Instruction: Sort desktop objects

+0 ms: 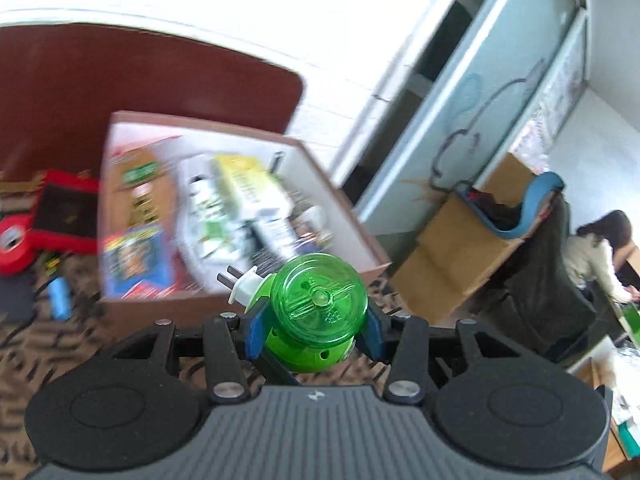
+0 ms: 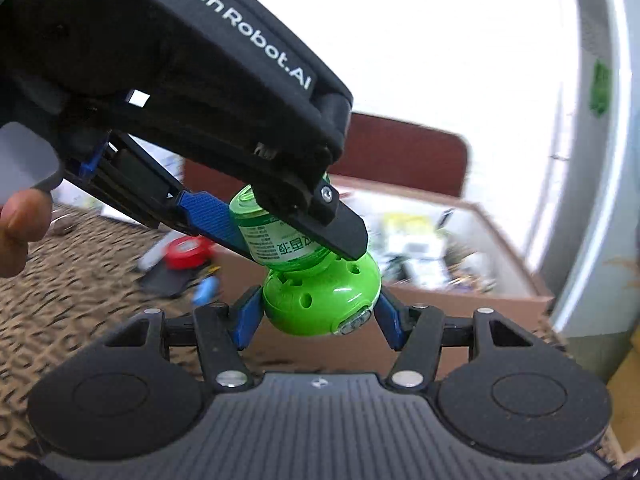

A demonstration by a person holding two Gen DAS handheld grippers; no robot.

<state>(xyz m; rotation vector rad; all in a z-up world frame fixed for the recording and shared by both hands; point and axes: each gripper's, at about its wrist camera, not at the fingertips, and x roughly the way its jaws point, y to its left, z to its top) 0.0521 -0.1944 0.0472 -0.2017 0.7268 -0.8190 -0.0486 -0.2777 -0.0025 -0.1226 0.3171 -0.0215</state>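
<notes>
My right gripper (image 2: 320, 312) held the round green plug-in heater (image 2: 320, 300) by its sides, blue pads pressed against it. My left gripper (image 2: 298, 228) reached in from the upper left and clamped the green bottle (image 2: 276, 240) screwed into the heater, its label upside down. A fingertip (image 2: 20, 232) showed at the left edge. Behind lay a patterned tablecloth (image 2: 80, 280), a red tape roll (image 2: 188, 252), a small blue thing (image 2: 206, 290) and an open cardboard box (image 2: 500, 292) of blurred packets.
</notes>
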